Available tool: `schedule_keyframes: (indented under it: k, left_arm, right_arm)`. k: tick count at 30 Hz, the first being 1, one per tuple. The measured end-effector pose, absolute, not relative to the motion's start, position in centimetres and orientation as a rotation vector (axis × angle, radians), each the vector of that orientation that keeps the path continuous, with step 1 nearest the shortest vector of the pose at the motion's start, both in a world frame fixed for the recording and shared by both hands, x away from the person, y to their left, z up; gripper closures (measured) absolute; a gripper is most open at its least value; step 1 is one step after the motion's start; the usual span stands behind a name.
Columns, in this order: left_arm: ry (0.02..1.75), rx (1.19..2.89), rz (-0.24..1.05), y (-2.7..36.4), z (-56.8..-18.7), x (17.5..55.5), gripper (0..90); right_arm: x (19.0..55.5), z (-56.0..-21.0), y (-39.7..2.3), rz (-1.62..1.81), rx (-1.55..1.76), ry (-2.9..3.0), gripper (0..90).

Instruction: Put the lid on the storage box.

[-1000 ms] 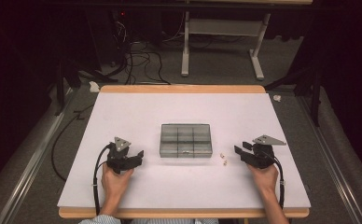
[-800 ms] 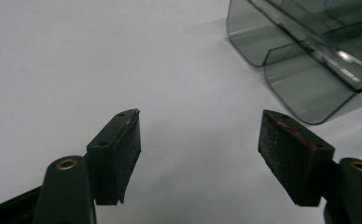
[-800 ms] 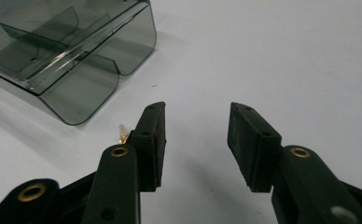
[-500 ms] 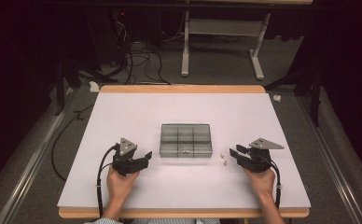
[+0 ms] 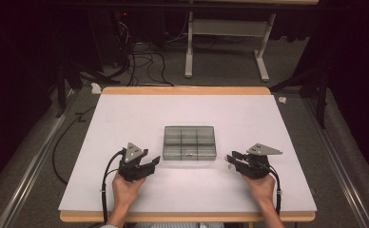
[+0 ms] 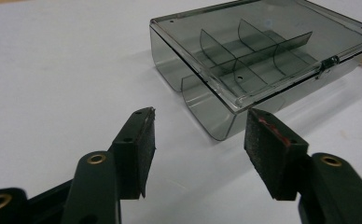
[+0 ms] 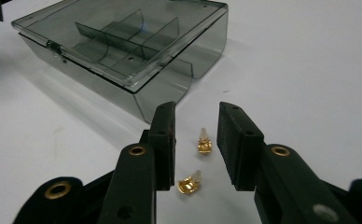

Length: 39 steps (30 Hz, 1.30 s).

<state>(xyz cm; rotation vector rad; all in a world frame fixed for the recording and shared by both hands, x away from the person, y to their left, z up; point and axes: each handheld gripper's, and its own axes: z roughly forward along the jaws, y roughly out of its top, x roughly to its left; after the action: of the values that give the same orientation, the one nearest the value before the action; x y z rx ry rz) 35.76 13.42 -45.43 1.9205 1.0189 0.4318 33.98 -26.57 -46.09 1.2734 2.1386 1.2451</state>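
Though smoky and clear, box [image 5: 189, 142] lidded, rounded | brass terminals [image 7: 203, 142] shiny

Compartment box [image 6: 258, 60], ahead of both grippers: smoke-grey transparent plastic, glossy and smooth, with thin clear dividers inside and a small bright metal clasp [image 6: 327, 62] on its front edge. Two small terminals [image 7: 198, 161], lying between the right gripper's [image 7: 195, 144] jaws: shiny gold-coloured metal with pale translucent sleeves. Left gripper [image 6: 198, 144]: matt black plastic jaws, brass-coloured rivet eyes, pads of rough black foam, the one on the right of that view marked with a red streak. Table top [image 5: 140, 118] beneath the tools: white, matt and smooth, with a light wood-look edge. Grey plates on the grippers: dull metal.
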Motion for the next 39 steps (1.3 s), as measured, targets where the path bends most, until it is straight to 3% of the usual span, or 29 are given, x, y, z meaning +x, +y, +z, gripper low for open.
schedule_keyframes:
  k: [20,30,39]
  left_arm:
    - [0.973,1.935,0.388,12.6,-46.2,35.3,70.7]
    - [0.964,1.941,0.352,12.3,-46.4,35.6,84.6]
    - [0.964,1.971,0.367,11.8,-46.5,35.7,89.8]
  right_arm:
    - [33.9,-46.3,-24.4,1.259,1.191,2.225,89.7]
    - [34.1,-46.4,-23.6,1.245,1.182,2.240,90.0]
    - [34.2,-46.4,-23.2,1.233,1.197,2.236,90.0]
